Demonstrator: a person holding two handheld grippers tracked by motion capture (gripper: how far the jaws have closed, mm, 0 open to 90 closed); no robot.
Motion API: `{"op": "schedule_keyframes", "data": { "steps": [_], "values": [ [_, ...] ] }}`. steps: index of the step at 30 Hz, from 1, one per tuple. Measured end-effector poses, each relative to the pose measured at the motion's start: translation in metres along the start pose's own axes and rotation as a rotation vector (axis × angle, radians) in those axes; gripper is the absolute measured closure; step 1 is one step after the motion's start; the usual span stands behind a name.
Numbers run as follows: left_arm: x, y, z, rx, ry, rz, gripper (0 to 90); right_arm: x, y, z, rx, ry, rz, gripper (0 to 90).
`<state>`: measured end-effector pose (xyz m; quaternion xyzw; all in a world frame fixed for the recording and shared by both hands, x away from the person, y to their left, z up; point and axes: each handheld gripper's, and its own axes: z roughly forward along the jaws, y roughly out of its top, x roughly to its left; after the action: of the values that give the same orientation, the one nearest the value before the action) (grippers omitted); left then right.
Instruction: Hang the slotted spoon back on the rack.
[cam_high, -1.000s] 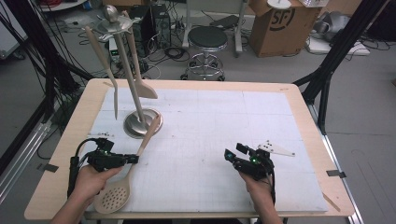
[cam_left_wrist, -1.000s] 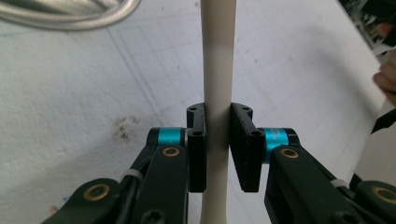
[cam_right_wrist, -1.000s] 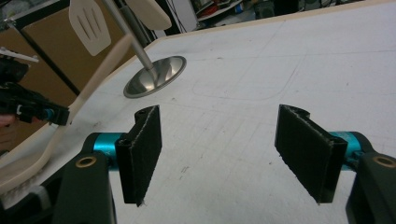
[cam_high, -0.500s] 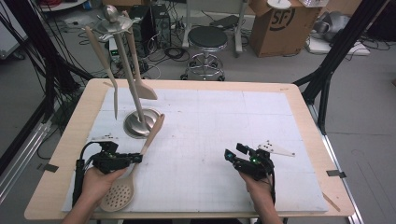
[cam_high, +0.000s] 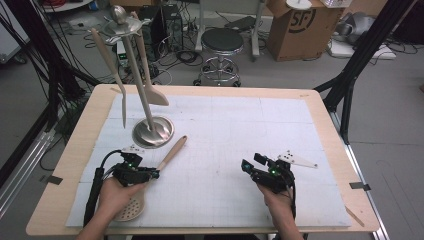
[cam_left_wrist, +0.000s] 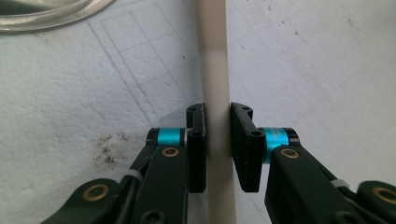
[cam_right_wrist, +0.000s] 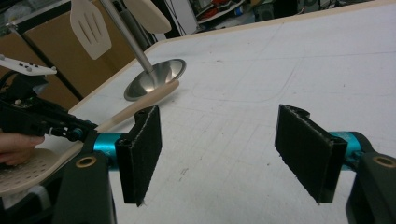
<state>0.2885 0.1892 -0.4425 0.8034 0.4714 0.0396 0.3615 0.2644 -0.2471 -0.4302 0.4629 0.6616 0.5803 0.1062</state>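
With the left tongs (cam_left_wrist: 217, 140) clamped on the skimmer's handle (cam_left_wrist: 215, 70), lift level towards the stand (cam_high: 152, 131) at upper left, right tongs (cam_right_wrist: 219, 154) wide and empty.

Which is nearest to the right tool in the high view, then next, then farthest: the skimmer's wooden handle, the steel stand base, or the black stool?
1. Skimmer's wooden handle, to the left of the right tool.
2. Steel stand base, farther left and up the table.
3. Black stool, on the floor beyond the table's far edge.
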Motion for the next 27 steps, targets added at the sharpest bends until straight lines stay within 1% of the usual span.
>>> {"op": "schedule_keyframes", "data": {
  "steps": [1,3,7,10,12,14,15,16,17,18,19,21,22,24,27],
  "values": [
    [-0.001,0.0,0.0,0.0,0.004,0.011,77.1,0.0,0.0,0.0,0.001,0.0,0.002,31.6],
    [-0.005,-0.002,0.002,0.002,0.03,0.06,76.4,0.0,0.0,0.0,-0.003,-0.002,0.0,31.6],
    [-0.005,-0.003,0.004,0.01,0.032,0.076,75.5,0.0,0.0,0.0,-0.002,-0.002,0.001,31.7],
    [-0.007,-0.005,0.004,-0.006,0.042,0.09,75.7,0.0,0.0,0.0,-0.002,-0.002,0.001,31.6],
    [-0.006,-0.004,0.004,-0.004,0.038,0.069,76.4,0.0,0.0,0.0,0.0,-0.003,0.002,31.6],
    [-0.002,-0.003,0.003,-0.001,0.011,0.031,77.1,0.0,0.0,0.0,-0.001,-0.004,0.004,31.7],
    [-0.001,-0.003,0.002,-0.004,-0.006,0.019,77.5,0.0,0.0,0.0,-0.003,-0.005,0.001,31.7],
    [-0.001,-0.003,0.001,-0.009,-0.019,0.018,77.8,0.0,0.0,0.0,-0.003,-0.005,0.002,31.7],
    [-0.001,-0.003,-0.001,-0.018,-0.033,0.027,78.0,0.0,0.0,0.0,-0.003,-0.005,0.005,31.6],
    [-0.002,-0.004,-0.003,-0.035,-0.041,0.025,78.2,-0.001,0.0,0.0,-0.004,-0.006,0.003,31.6],
    [-0.001,-0.004,-0.007,-0.063,-0.048,0.023,78.3,-0.001,0.0,-0.001,-0.003,-0.005,0.006,31.6],
    [0.0,-0.003,-0.012,-0.11,-0.054,0.001,78.3,-0.002,0.0,-0.001,-0.001,-0.007,0.006,31.6],
    [0.002,-0.002,-0.015,-0.127,-0.069,-0.006,78.3,-0.003,0.0,0.0,-0.002,-0.01,0.007,31.6],
    [0.003,0.0,-0.022,-0.158,-0.072,-0.01,78.4,-0.002,0.0,0.0,-0.002,-0.009,0.007,31.7],
    [0.005,0.003,-0.034,-0.223,-0.103,-0.027,78.3,-0.001,0.0,0.0,-0.001,-0.008,0.006,31.6]
  ]
}}
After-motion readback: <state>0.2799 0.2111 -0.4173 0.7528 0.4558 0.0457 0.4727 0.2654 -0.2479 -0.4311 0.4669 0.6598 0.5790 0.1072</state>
